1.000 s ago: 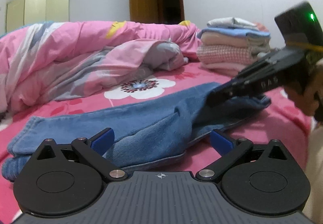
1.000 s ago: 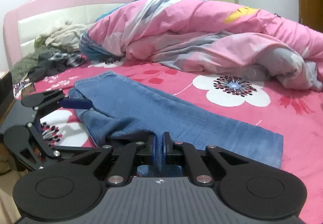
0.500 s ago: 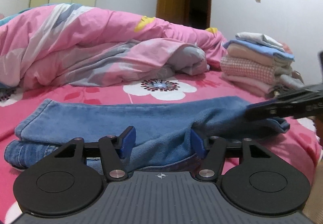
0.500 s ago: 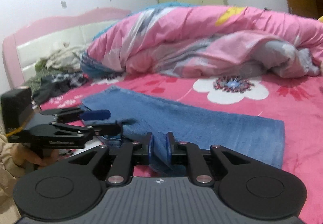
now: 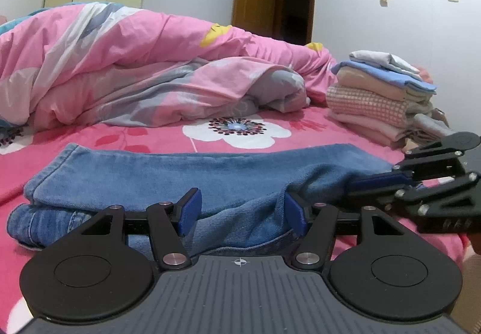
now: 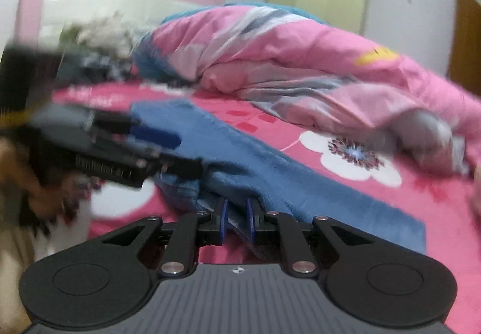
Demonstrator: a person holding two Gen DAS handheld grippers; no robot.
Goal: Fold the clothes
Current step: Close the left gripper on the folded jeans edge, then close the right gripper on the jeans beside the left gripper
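Pink flowered bedding (image 5: 168, 135) covers the bed on which a pair of jeans (image 5: 186, 171) is laid, folded lengthwise, with a rumpled quilt (image 5: 150, 63) behind and a stack of folded clothes (image 5: 375, 99) beyond the fingers to the right. The jeans are bunched between the blue pads of the left gripper (image 5: 240, 209); its jaws have just been closing and are now held half apart around a thick fold of denim, which appears to be gripped. The right gripper (image 6: 236, 215) is nearly clenched, a thin edge of the jeans being pinched between its pads, though motion blur makes this hard to confirm. Denim is judged heavy, limp yet fairly stiff at seams, and not slippery; hold is best taken at the doubled hem or waistband, where layers are kept together.
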